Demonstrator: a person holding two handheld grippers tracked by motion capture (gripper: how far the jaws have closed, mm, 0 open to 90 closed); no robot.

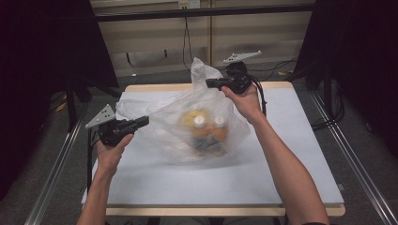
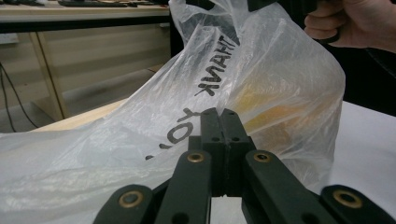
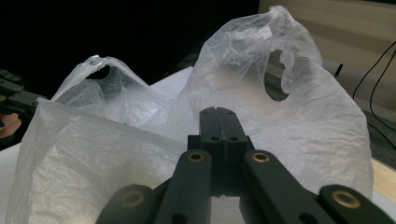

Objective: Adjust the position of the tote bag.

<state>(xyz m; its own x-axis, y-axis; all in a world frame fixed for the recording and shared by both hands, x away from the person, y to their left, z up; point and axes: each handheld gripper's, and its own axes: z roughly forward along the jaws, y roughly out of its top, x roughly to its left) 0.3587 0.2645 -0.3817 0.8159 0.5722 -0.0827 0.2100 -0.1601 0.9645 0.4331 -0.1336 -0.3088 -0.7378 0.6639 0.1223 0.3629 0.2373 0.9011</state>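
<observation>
A thin, crinkled, translucent bag [image 1: 187, 122] sits on the smooth counter [image 1: 281, 178]; the left claw [image 1: 145, 121] and right claw [image 1: 209, 83] each pinch its film.

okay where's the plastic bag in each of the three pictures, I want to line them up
High view: the plastic bag lies at the middle of the table, stretched between the left gripper and the right gripper.
Left gripper view: it rises behind the shut jaws, across most of the picture.
Right gripper view: it spreads behind the shut jaws, handles up.
Shared landmark: the white tabletop under the bag.
</observation>
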